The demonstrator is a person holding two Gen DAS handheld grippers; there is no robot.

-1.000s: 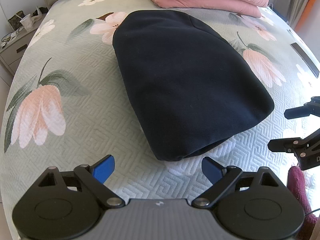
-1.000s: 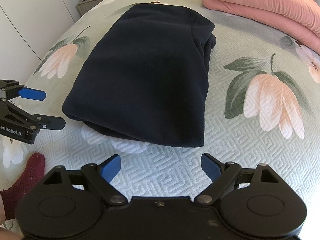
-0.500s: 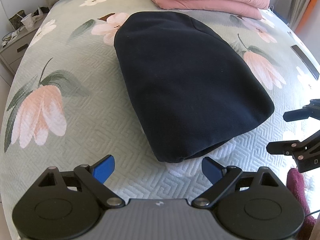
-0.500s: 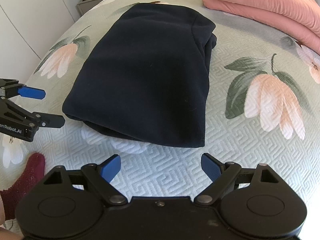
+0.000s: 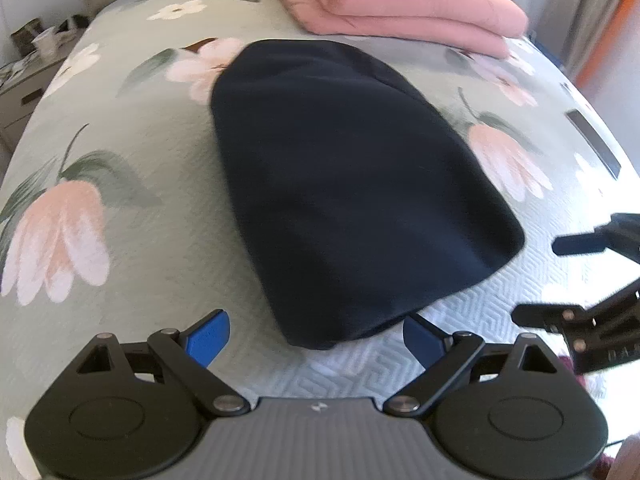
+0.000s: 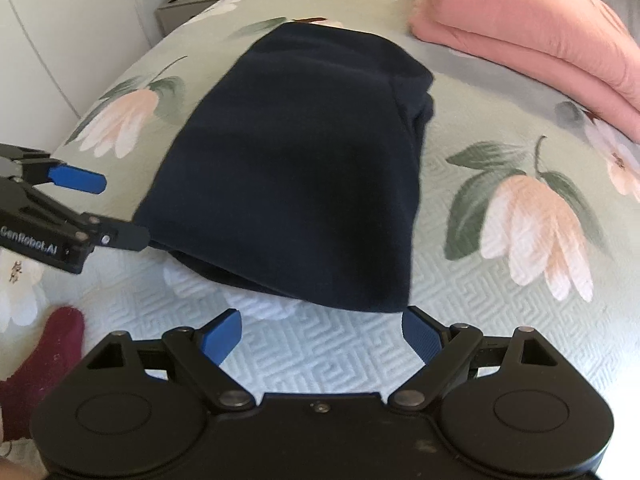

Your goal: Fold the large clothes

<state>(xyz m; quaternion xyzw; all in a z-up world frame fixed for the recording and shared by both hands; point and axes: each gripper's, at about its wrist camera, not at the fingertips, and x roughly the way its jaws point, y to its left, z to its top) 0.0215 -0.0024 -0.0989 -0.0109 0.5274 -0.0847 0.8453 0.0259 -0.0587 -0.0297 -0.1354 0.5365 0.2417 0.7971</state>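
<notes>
A dark navy garment (image 5: pixel 352 200) lies folded into a long thick pad on the floral bedspread (image 5: pixel 120 264); it also shows in the right wrist view (image 6: pixel 296 168). My left gripper (image 5: pixel 316 338) is open, its blue fingertips either side of the garment's near left corner, just above the bed. My right gripper (image 6: pixel 320 334) is open at the garment's near right corner. Each gripper also shows in the other's view, the right one (image 5: pixel 568 280) and the left one (image 6: pixel 104 208), both open and empty.
A folded pink duvet (image 5: pixel 400 4) lies at the head of the bed, beyond the garment. A nightstand (image 6: pixel 192 8) with a cup stands off the far left corner. A dark red sock (image 6: pixel 44 356) shows at the near bed edge.
Both grippers have moved forward and closer to the garment's near edge, so it now fills the space just ahead of the fingertips. Both stay open.
</notes>
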